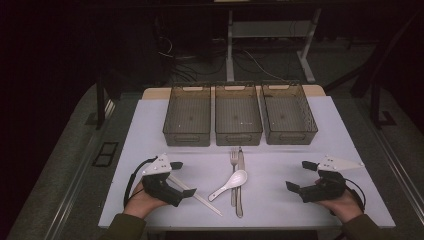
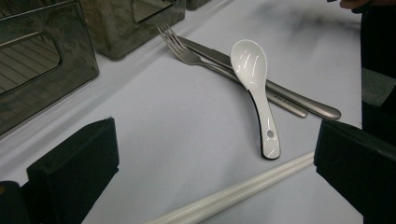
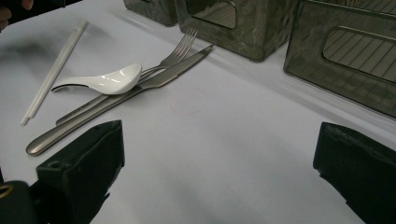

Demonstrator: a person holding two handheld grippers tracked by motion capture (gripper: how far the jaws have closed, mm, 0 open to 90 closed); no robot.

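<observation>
White table [image 1: 280,150], three grey bins [image 1: 237,115] in a row at its far side, left gripper [image 1: 184,178] and right gripper [image 1: 298,175] both gaping and empty at the near corners, chopsticks [image 1: 197,195] just beside the left one, knife [image 1: 240,180], fork [image 1: 233,165] and white spoon [image 1: 231,183] crossing both, centred between grippers

The left tongs [image 1: 184,178] and right tongs [image 1: 301,175] are black and blocky, each topped by a pale grey three-cornered plate, each trailing a black looped cable. Both sleeves [image 1: 123,227] look olive-green, though the light is dim.
</observation>
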